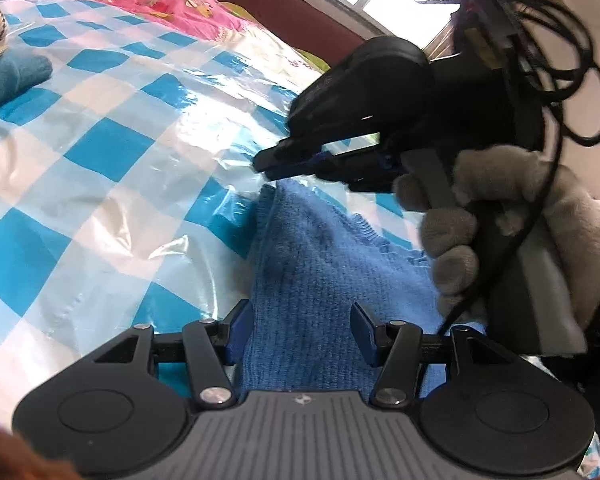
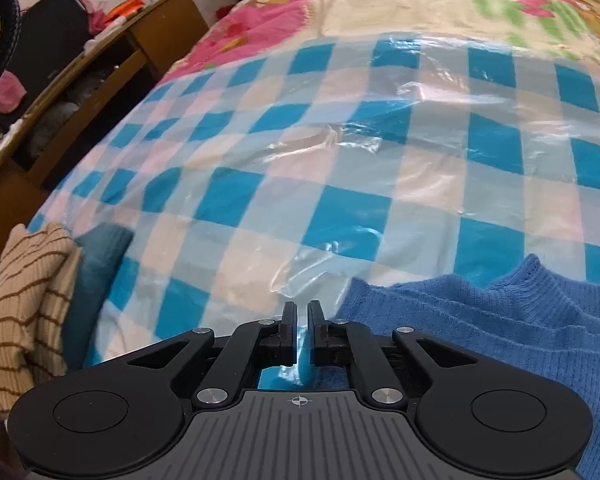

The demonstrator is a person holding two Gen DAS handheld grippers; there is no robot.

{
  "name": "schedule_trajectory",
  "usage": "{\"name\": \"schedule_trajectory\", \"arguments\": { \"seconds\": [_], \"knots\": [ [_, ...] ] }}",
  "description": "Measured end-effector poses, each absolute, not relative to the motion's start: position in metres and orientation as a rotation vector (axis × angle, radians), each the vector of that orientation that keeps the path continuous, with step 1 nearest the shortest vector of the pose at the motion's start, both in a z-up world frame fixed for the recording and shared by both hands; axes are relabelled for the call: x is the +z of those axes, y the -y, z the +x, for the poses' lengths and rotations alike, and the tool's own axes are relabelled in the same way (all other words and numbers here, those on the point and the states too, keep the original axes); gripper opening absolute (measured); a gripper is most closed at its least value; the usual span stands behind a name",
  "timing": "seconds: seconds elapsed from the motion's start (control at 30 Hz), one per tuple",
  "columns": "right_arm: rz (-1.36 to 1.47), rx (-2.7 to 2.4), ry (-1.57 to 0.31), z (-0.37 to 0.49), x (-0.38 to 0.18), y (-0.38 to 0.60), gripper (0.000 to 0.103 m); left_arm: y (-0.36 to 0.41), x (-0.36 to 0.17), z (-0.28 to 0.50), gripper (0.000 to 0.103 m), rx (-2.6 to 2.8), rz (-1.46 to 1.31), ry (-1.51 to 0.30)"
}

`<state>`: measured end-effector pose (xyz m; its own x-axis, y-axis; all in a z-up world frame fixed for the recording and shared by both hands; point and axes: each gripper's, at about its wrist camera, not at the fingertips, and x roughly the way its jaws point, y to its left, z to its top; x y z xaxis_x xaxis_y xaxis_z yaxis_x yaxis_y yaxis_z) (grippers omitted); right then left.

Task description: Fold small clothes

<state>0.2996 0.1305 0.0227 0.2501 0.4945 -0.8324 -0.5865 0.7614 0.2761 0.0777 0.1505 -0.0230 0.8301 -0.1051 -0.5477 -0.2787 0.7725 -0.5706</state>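
Blue knit sweater [image 2: 500,320] soft, limp; grab at hem edge. Left gripper [image 1: 300,316] half-open astride fabric; right gripper [image 2: 302,320] closed, empty.

Both wrist views look down close over the checkered sheet [image 1: 100,152], sharing the blue sweater [image 2: 500,320].

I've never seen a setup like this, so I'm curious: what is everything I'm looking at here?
blue knit sweater: one, blue, on the checked sheet nearest the claws
checked plastic sheet: one, blue and white, over the bed
floral quilt: one, pink and cream, beyond the sheet
striped knit: one, cream and brown, left edge
teal garment: one, beside the striped knit
wooden cabinet: one, brown, left
left claw: open, over the sweater
right claw: shut
gloved hand: grey, holding the right claw
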Motion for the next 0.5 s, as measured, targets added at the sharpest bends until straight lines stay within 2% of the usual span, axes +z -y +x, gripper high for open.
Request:
{"name": "schedule_trajectory", "arguments": {
  "seconds": [0.23,0.5],
  "knots": [
    [-0.108,0.732,-0.882,0.26,0.064,-0.061,0.01,-0.147,-0.03,0.088,0.056,0.136,-0.646,-0.642],
    [0.045,0.37,-0.921,0.261,0.03,0.112,0.009,-0.129,-0.036,0.097,0.056,0.178,-0.533,-0.679]
  ]
}}
